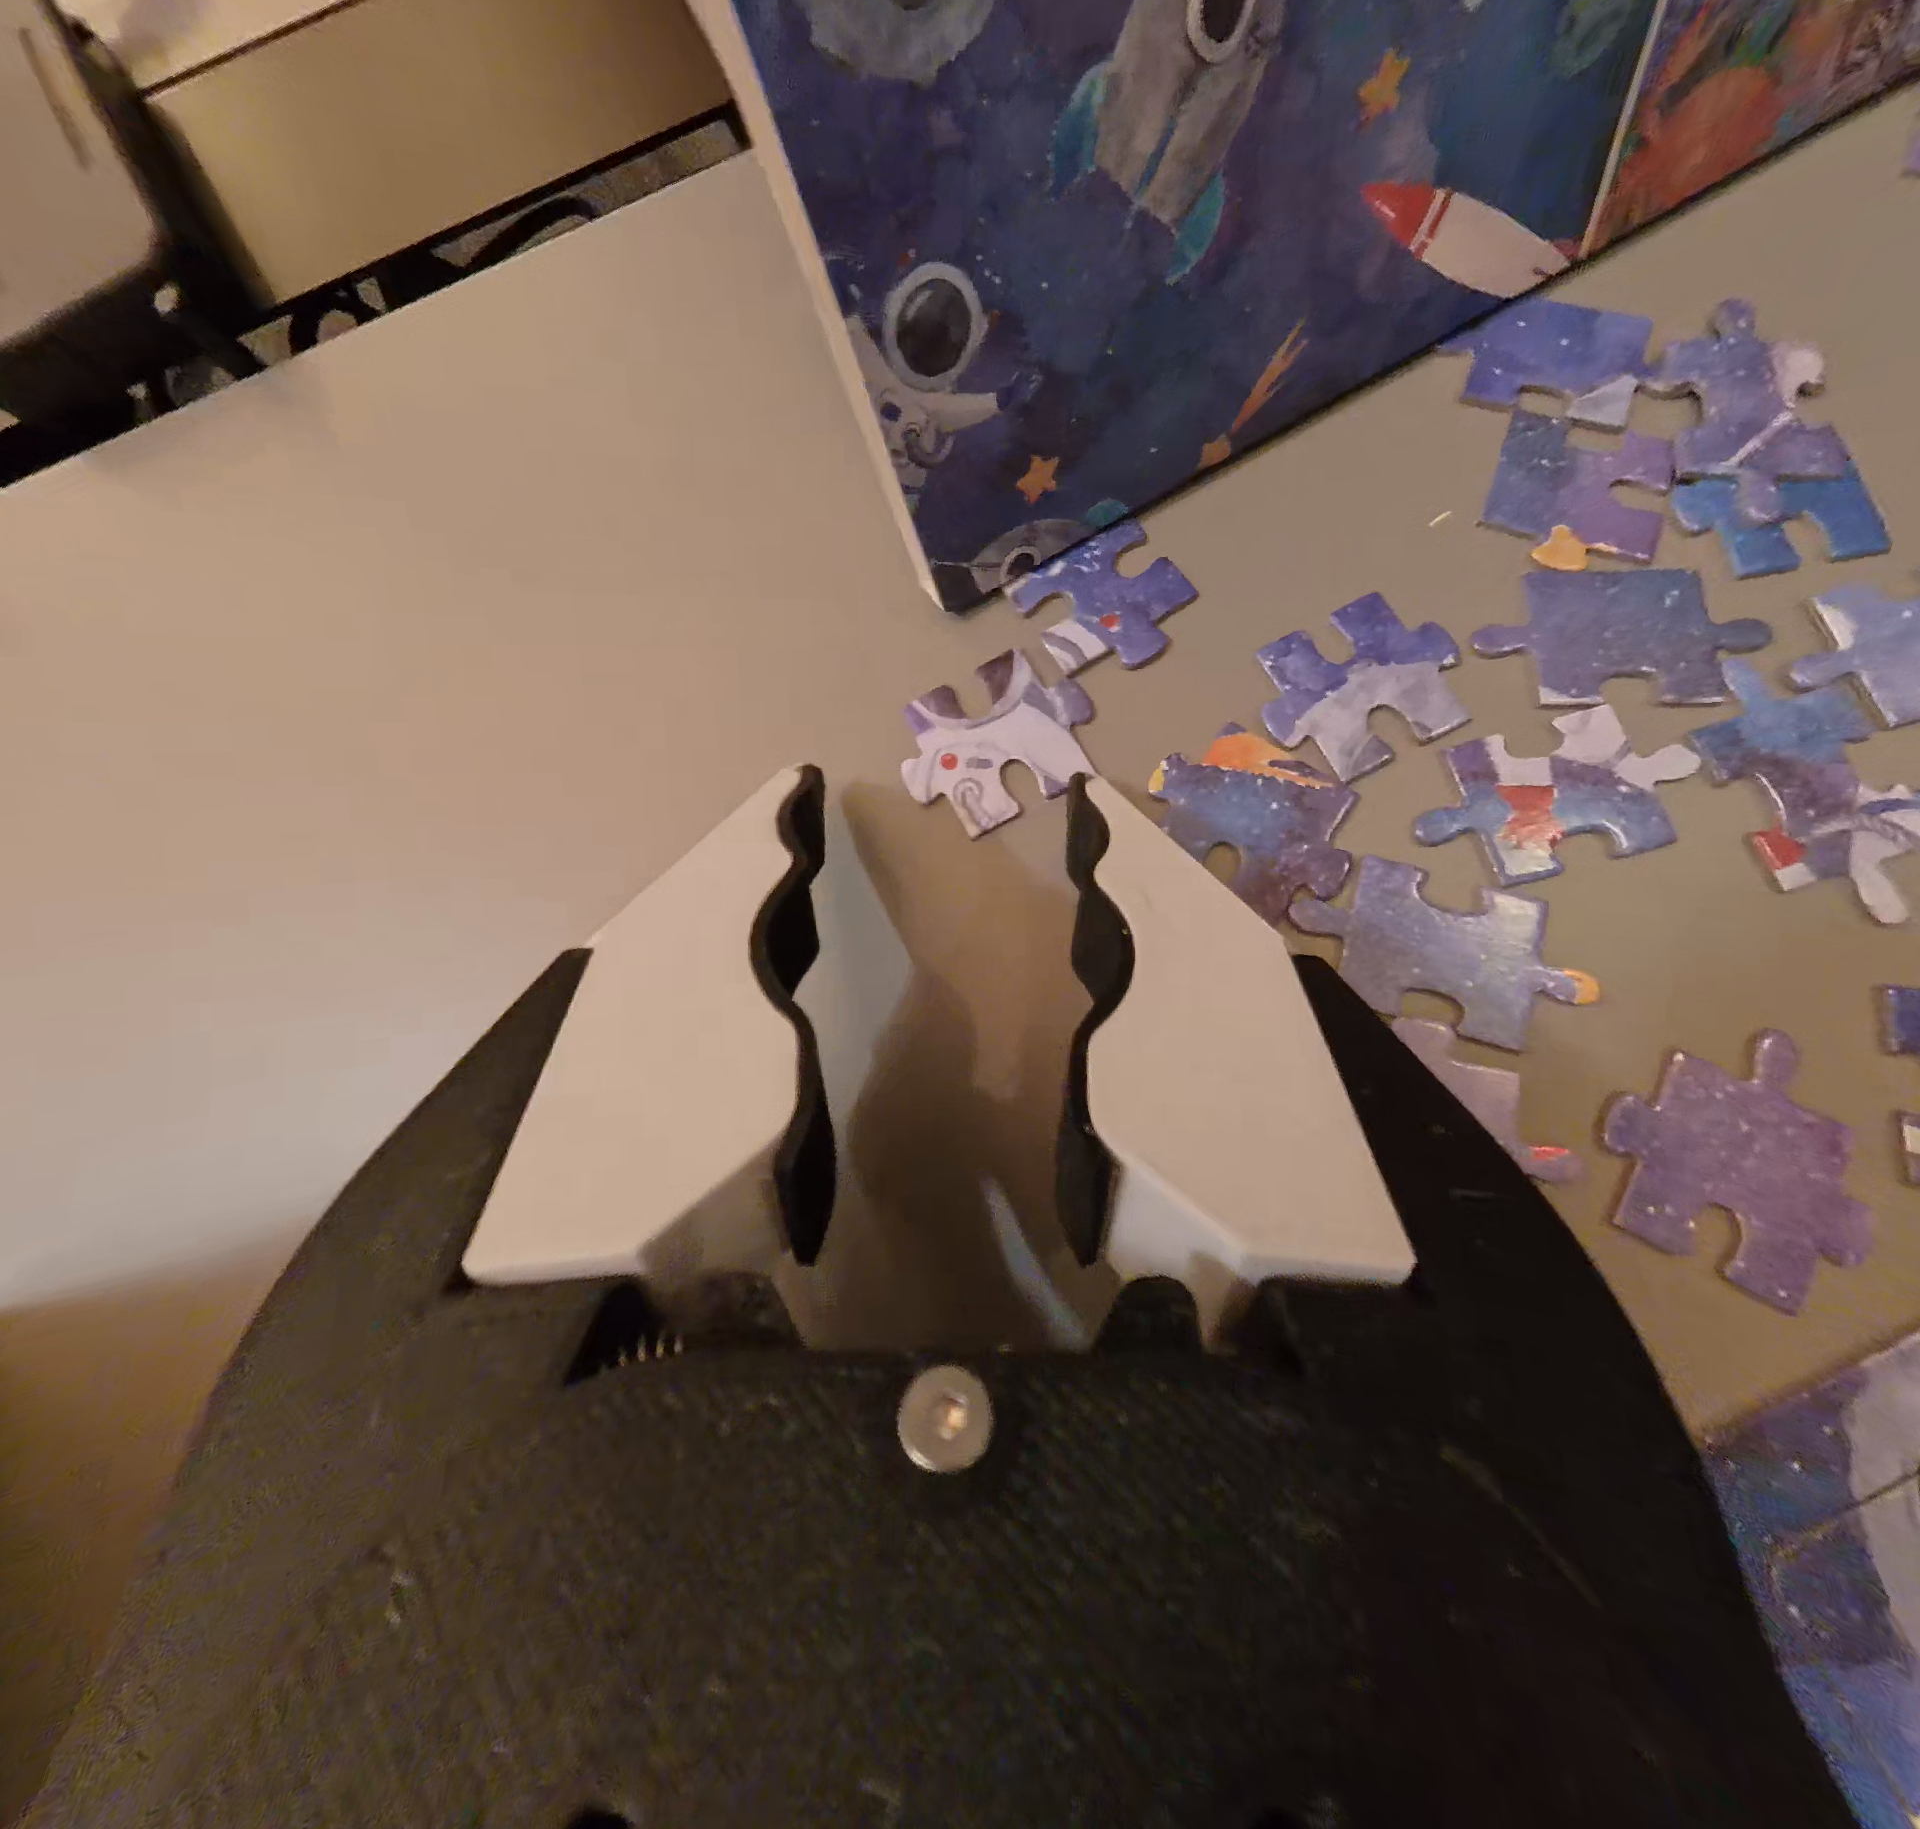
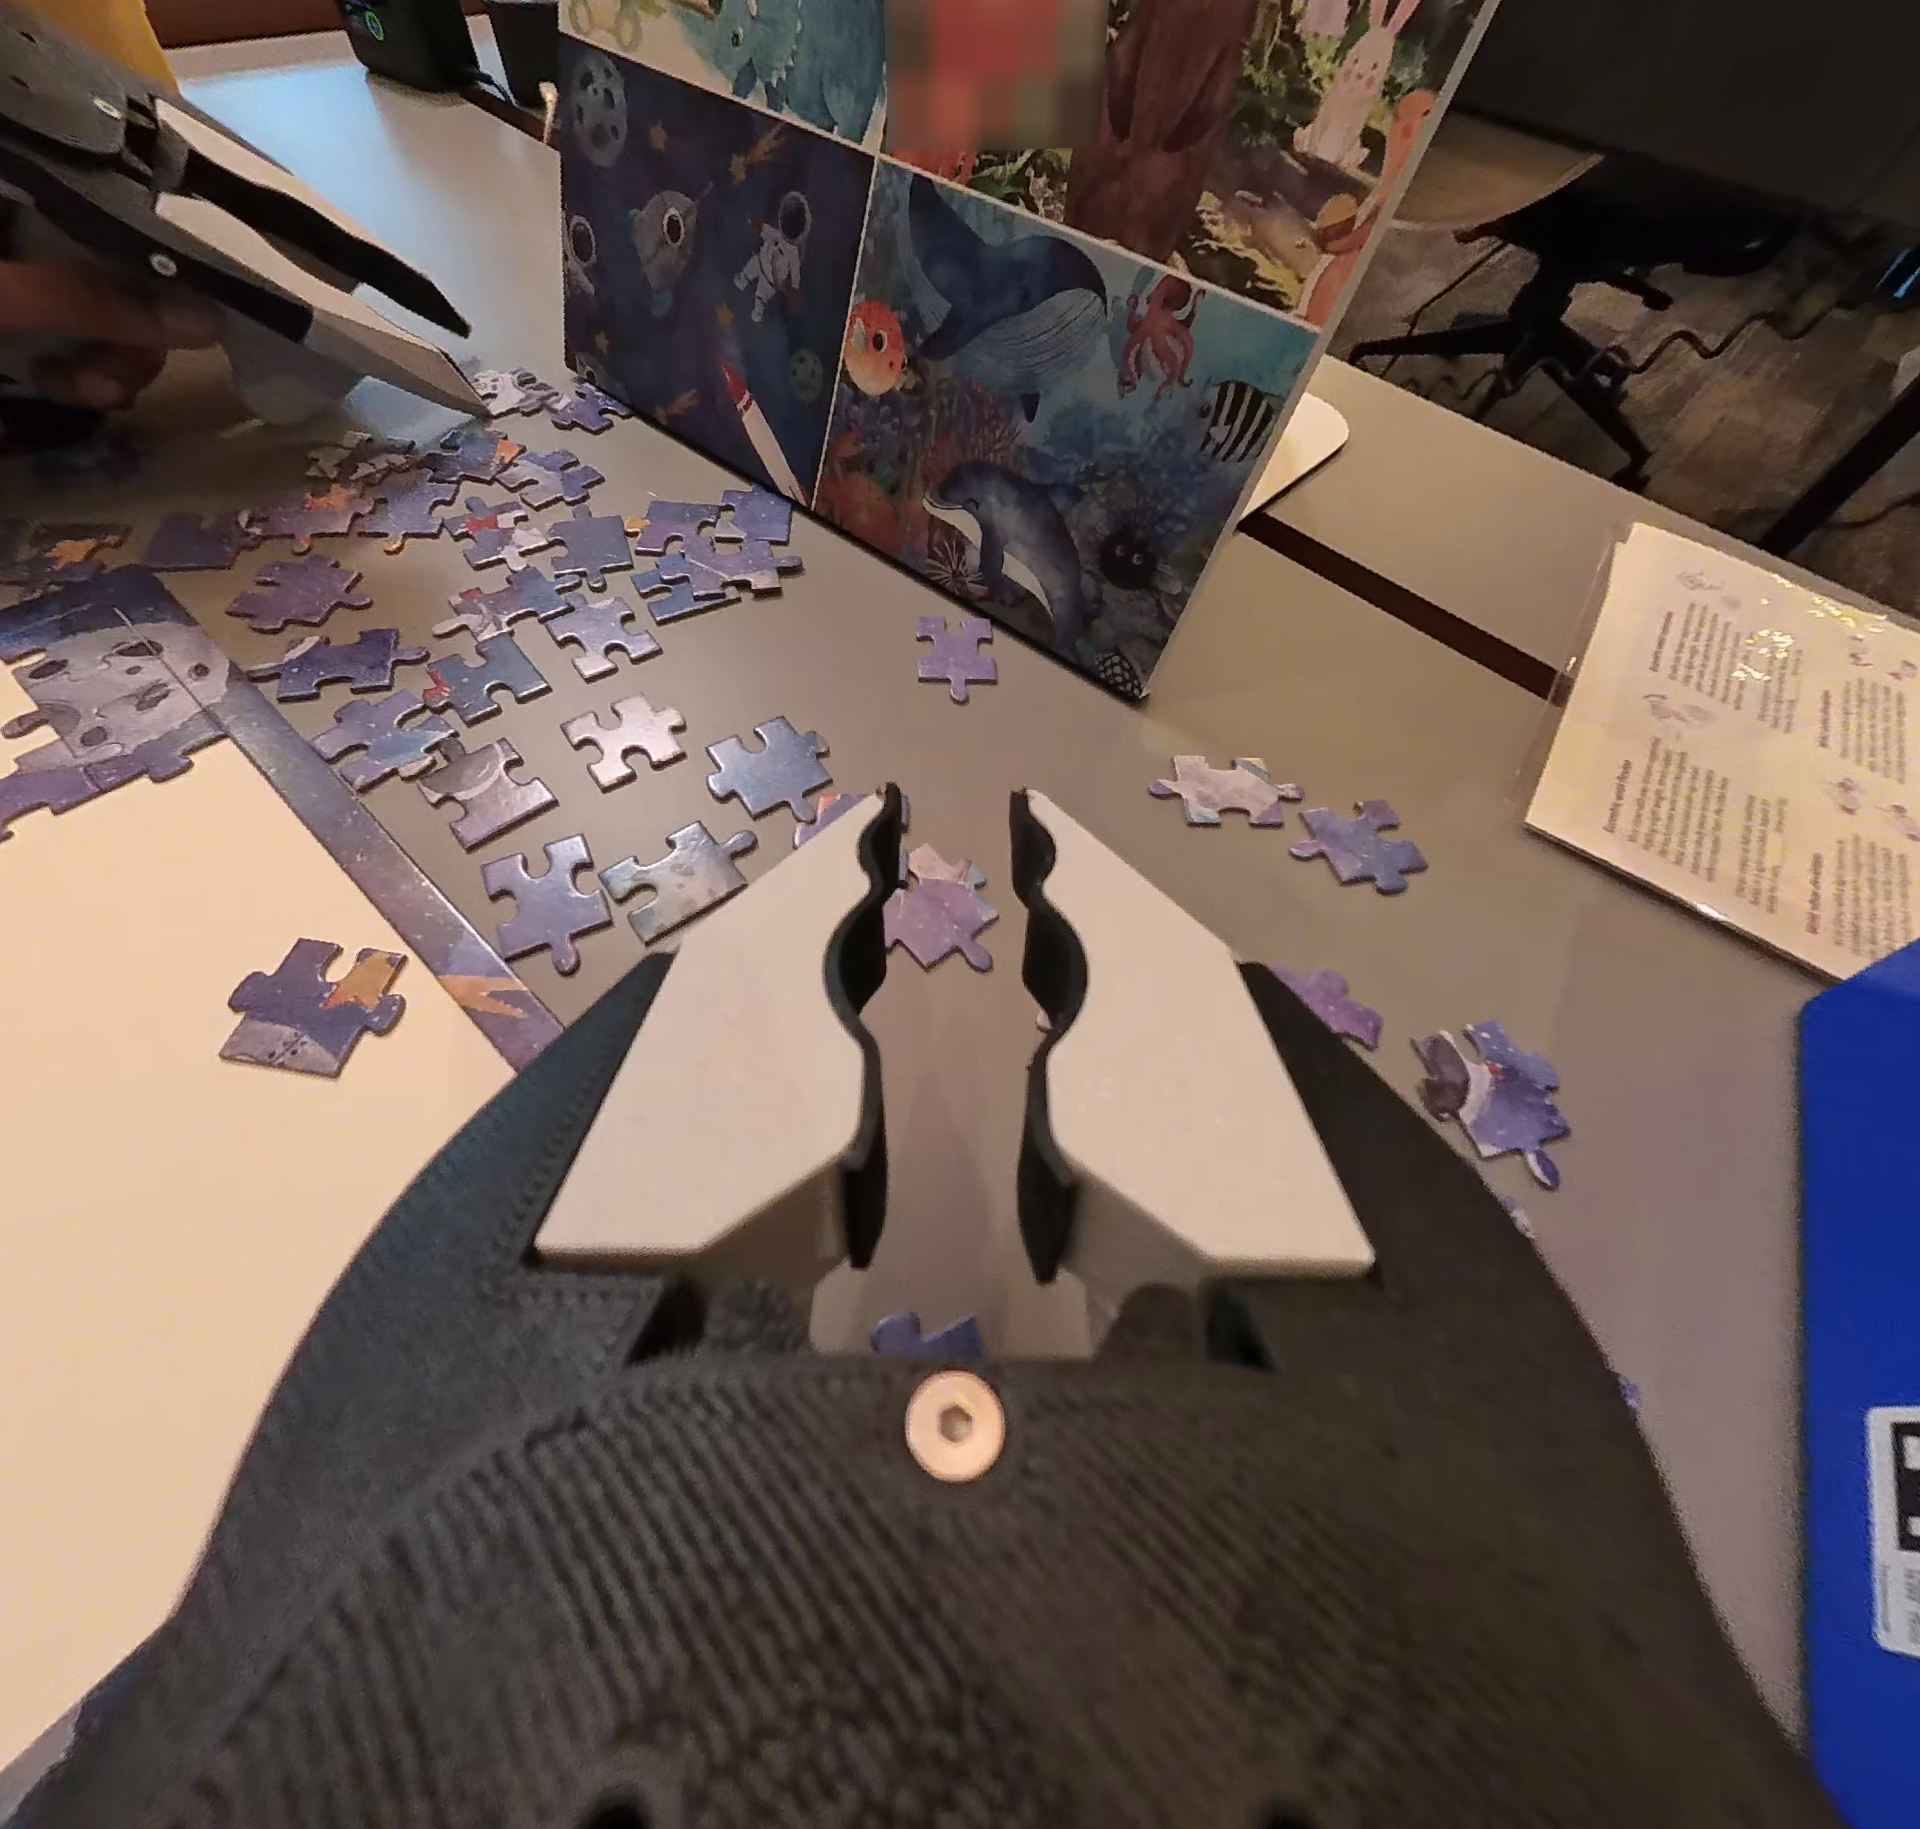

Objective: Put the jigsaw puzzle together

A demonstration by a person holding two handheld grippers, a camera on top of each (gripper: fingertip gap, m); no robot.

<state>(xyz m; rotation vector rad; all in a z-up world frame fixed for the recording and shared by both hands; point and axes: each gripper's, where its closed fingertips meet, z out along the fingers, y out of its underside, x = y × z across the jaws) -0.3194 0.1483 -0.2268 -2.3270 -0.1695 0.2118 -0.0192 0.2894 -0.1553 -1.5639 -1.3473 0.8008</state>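
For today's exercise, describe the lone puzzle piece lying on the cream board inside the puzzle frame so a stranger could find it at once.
Start at the cream board bordered by the partly built starry frame, left of the right tool. One puzzle piece lies alone on its bare surface. Unlike the loose pieces on the grey table, it is dark blue with an orange star.

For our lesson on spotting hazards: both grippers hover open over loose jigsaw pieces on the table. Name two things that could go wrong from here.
1. The left gripper is open with its right fingertip at the edge of the white astronaut piece; closing might nudge it away.
2. The right gripper hangs open above a purple piece beside a neighbouring piece; it could catch both.
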